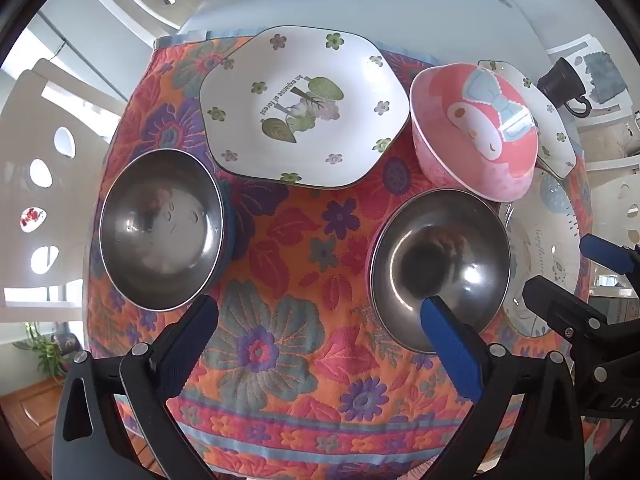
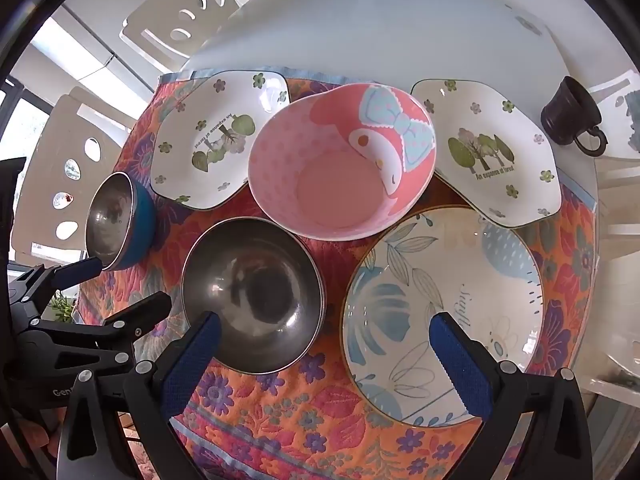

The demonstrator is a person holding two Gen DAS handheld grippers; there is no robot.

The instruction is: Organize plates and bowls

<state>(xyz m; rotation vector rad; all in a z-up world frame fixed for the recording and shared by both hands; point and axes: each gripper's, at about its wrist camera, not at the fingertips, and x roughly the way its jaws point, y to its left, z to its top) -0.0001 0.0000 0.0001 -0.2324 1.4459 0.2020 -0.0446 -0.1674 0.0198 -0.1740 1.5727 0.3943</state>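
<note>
On a floral cloth [image 1: 288, 264] lie a white hexagonal forest plate [image 1: 304, 108], a second one [image 2: 488, 152] at the right, a pink cartoon bowl [image 2: 340, 168], a blue-sided steel bowl [image 1: 160, 228], a plain steel bowl [image 1: 440, 276] and a round blue-leaf plate [image 2: 444, 312]. My left gripper [image 1: 320, 316] is open and empty above the cloth between the two steel bowls. My right gripper [image 2: 324, 332] is open and empty, its fingers over the plain steel bowl [image 2: 252, 292] and the round plate.
The cloth covers the near part of a white table [image 2: 380, 28]. A dark cup [image 2: 572, 116] stands at the far right of the table. White chairs [image 1: 44, 152] stand along the left and far sides.
</note>
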